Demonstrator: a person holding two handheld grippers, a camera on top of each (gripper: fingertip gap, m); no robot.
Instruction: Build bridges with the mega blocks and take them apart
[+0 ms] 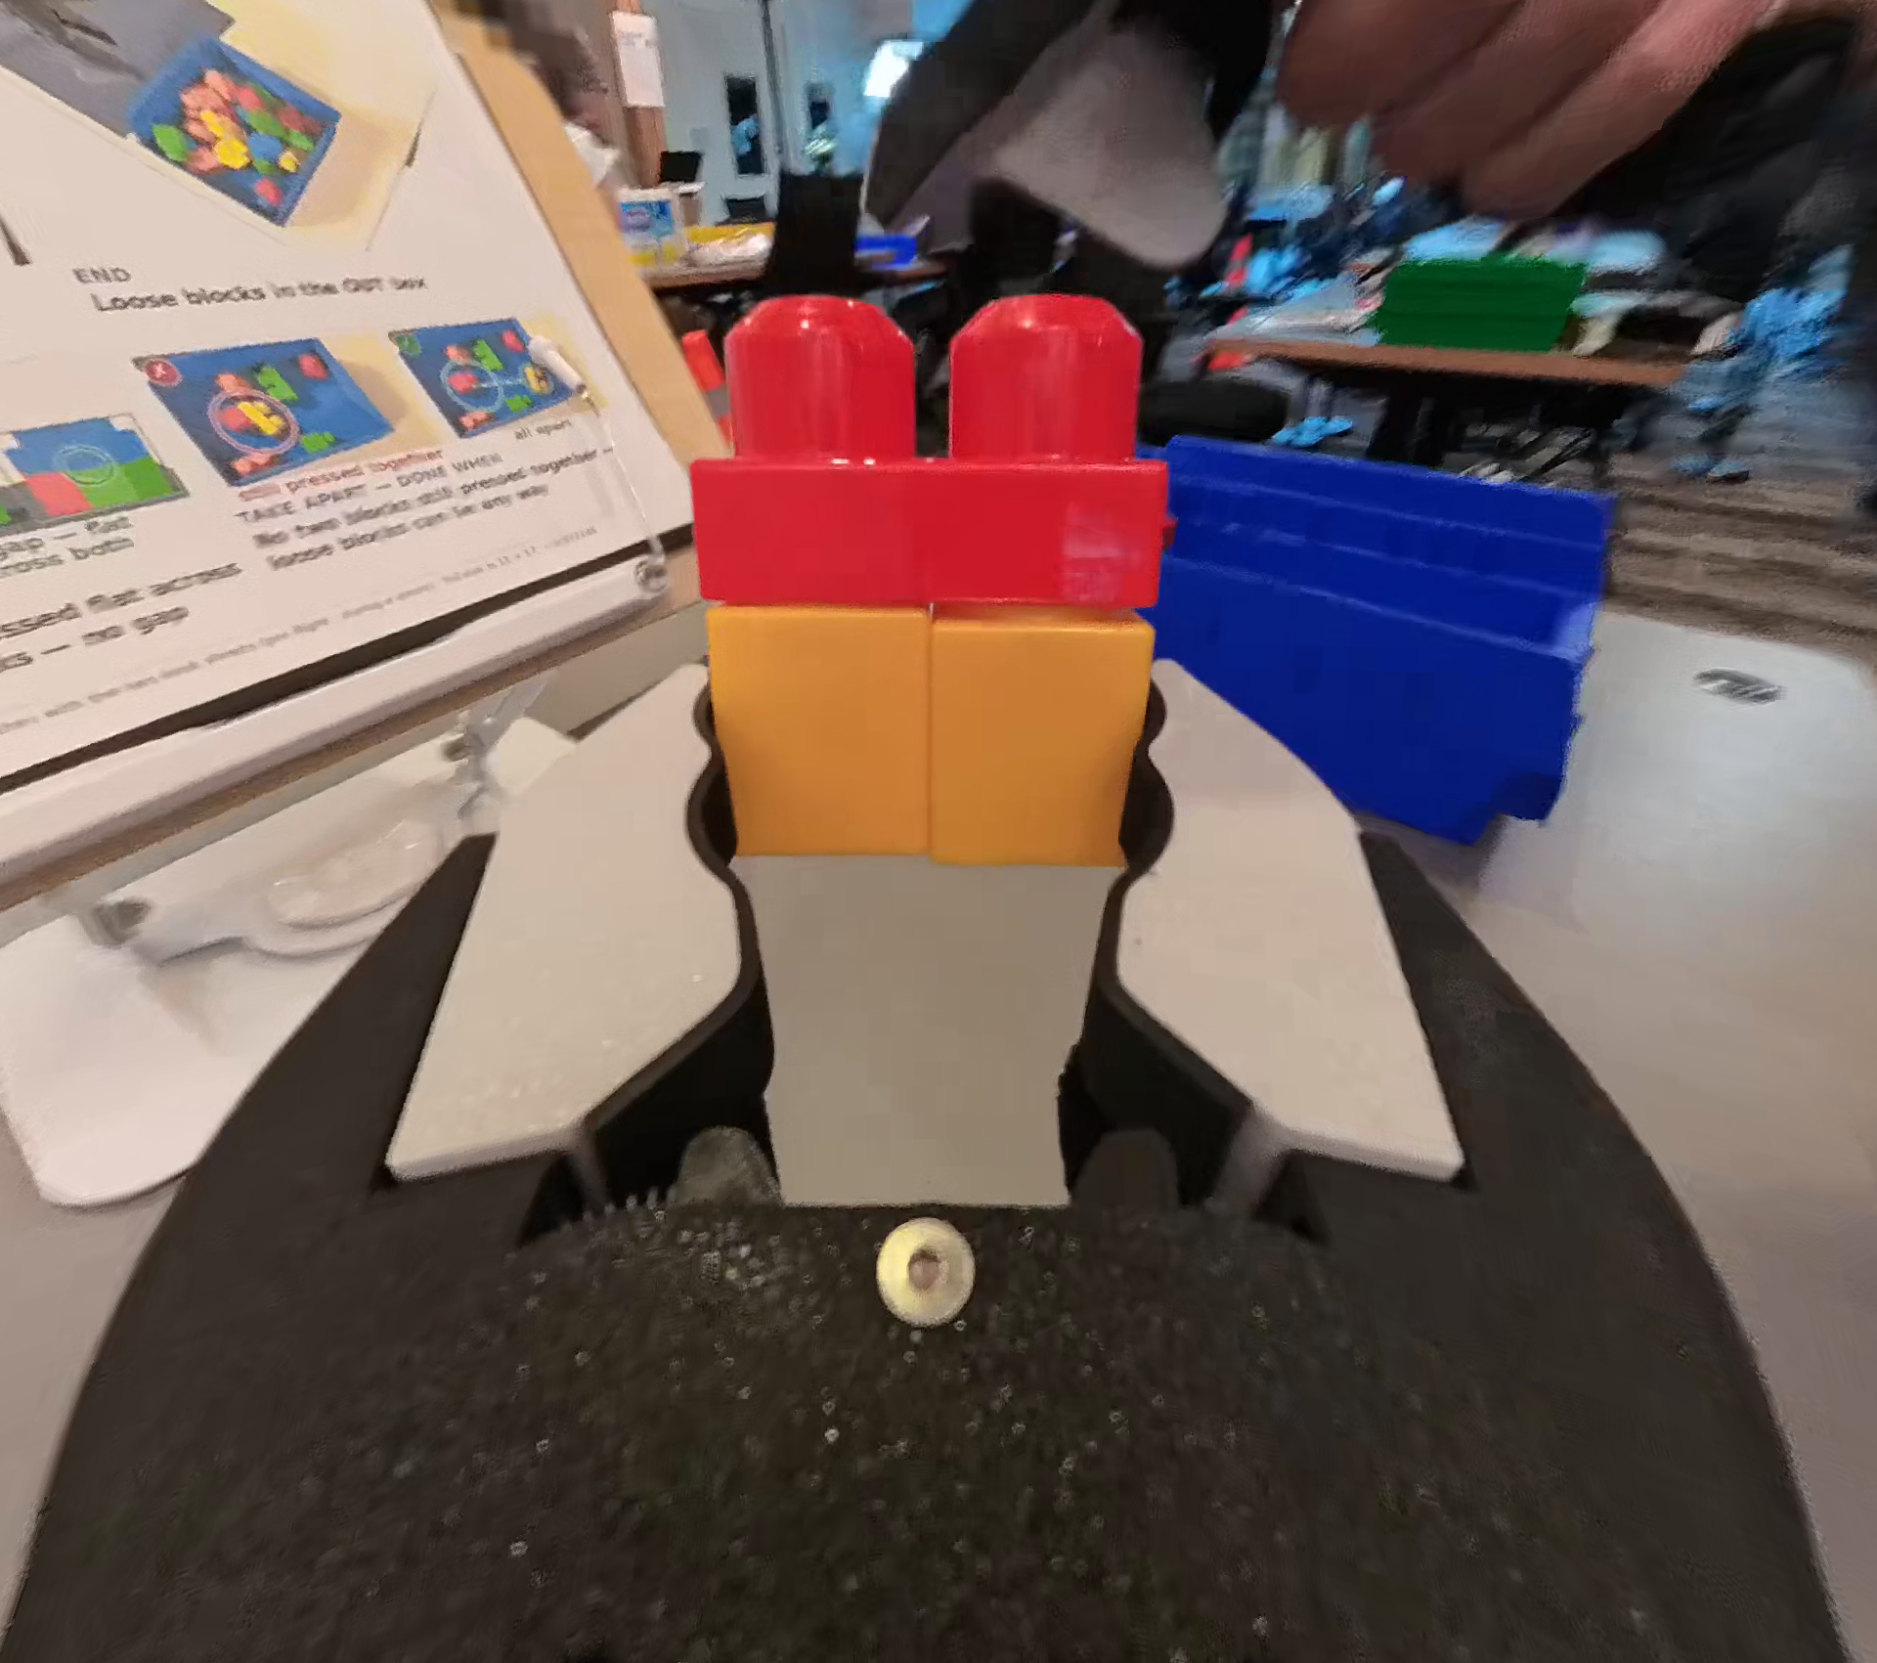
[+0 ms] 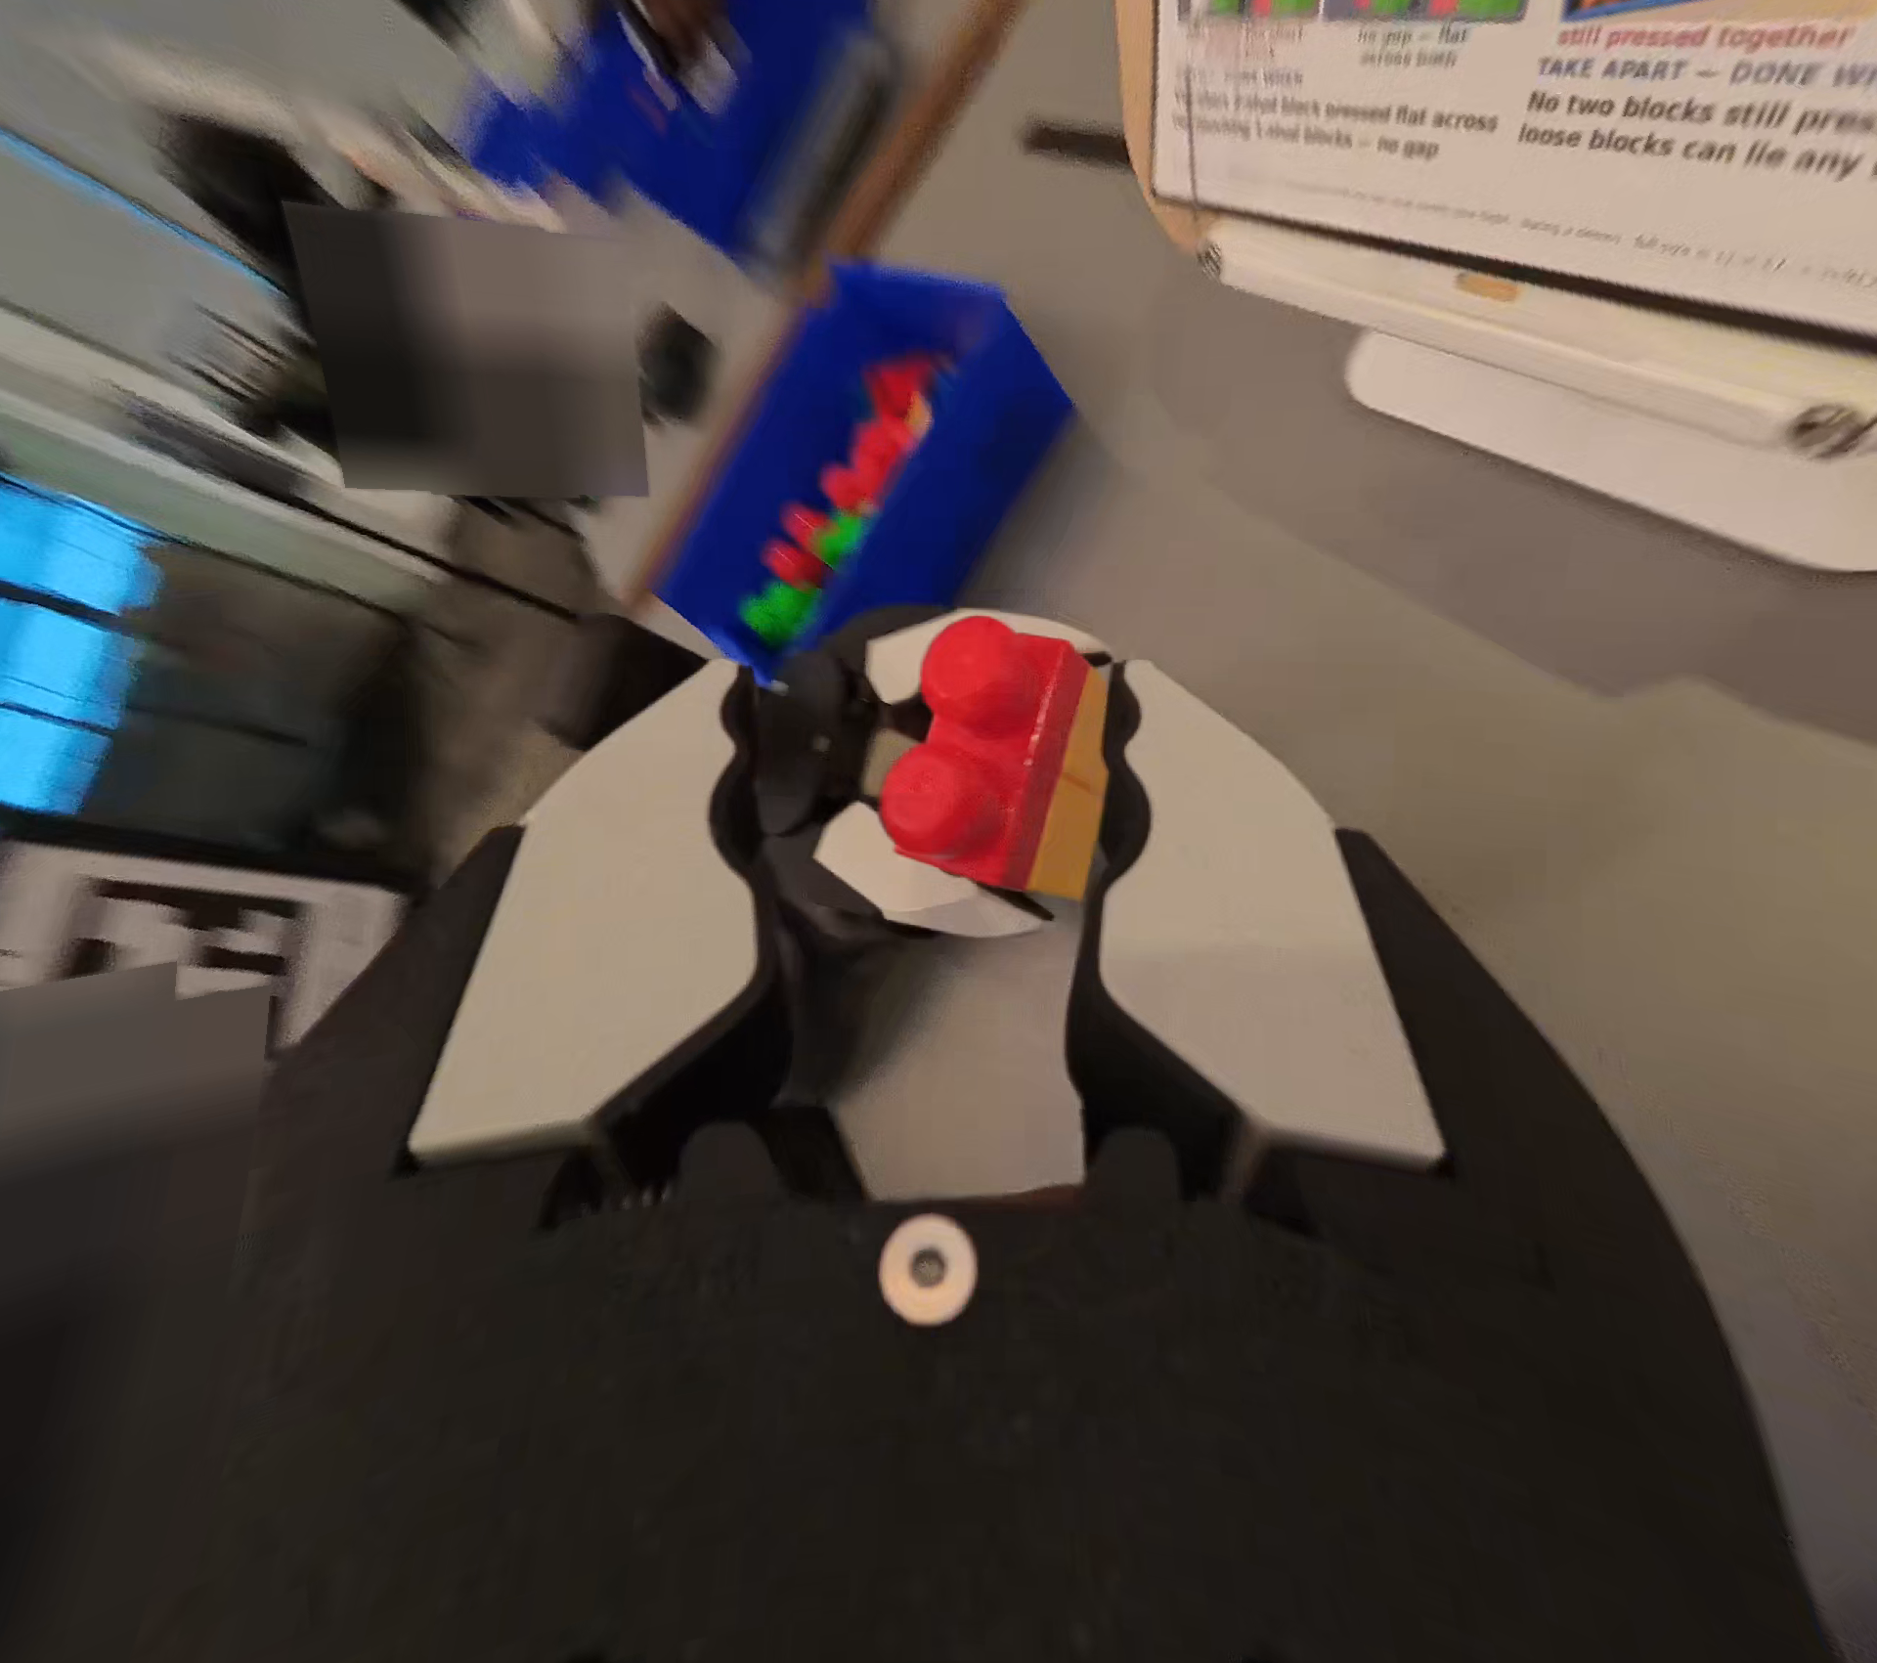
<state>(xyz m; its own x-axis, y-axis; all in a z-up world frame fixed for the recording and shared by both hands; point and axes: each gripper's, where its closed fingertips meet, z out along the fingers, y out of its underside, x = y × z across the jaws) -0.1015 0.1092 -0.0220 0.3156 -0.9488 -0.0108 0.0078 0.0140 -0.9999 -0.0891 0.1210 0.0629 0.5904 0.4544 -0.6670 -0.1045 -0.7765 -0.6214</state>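
Note:
A small bridge, a red two-stud block point(image 1: 929, 532) pressed across two orange blocks point(image 1: 929, 731), stands upright between my left gripper's fingers. My left gripper point(image 1: 929, 751) is shut on the orange blocks and holds the bridge above the grey table point(image 1: 1676, 802). My right gripper point(image 1: 1077, 131) is blurred, held by a hand, and hovers above and to the right, apart from the bridge. In the right wrist view my right gripper point(image 2: 924, 690) is open and empty. Beyond it the red block point(image 2: 965, 751) shows stud-side on, with the orange blocks point(image 2: 1077, 791) behind.
A blue bin point(image 1: 1371, 619) stands just behind and right of the bridge. In the right wrist view a blue bin point(image 2: 965, 416) holds red and green blocks, with another blurred blue bin point(image 2: 711, 91) beyond. An instruction sheet on a stand point(image 1: 254, 294) point(image 2: 1524, 40) stands close on the left. The gap from one gripper's tips to the other's is roughly 9 cm.

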